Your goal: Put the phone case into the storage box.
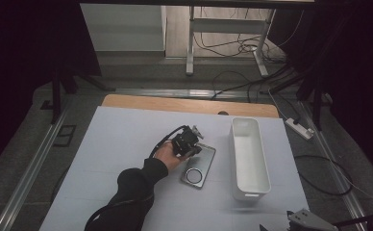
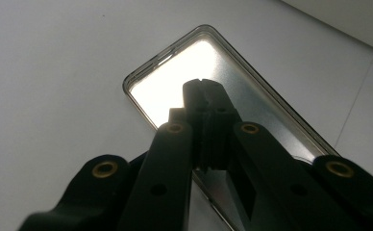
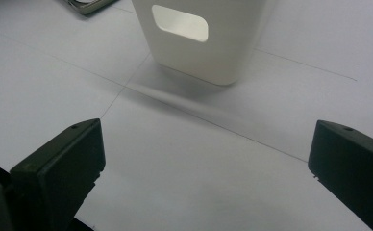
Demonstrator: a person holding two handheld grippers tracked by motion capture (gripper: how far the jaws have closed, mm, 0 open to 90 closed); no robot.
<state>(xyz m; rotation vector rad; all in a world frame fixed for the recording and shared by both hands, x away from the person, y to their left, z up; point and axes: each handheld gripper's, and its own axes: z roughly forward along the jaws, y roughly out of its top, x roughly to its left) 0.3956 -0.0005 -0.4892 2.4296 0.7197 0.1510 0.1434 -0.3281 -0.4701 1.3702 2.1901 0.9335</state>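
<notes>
A clear, shiny phone case (image 1: 200, 169) with a ring on its back lies flat on the white table cover (image 1: 122, 144), left of a white bin. My left gripper (image 1: 194, 143), held in a hand with a dark sleeve, hovers over the case's far end. In the left gripper view its tips (image 2: 201, 87) stand pressed together above the phone case (image 2: 271, 108), with nothing seen between them. My right gripper (image 3: 206, 163) stands open low over bare table, and its grey plate (image 1: 310, 222) shows at the bottom right.
A long white bin (image 1: 250, 192) stands empty right of the case; its end wall with a handle cutout (image 3: 208, 57) faces the right gripper. A corner of the case (image 3: 86, 5) peeks in beside it. Cables and a power strip (image 1: 299, 127) lie on the floor beyond.
</notes>
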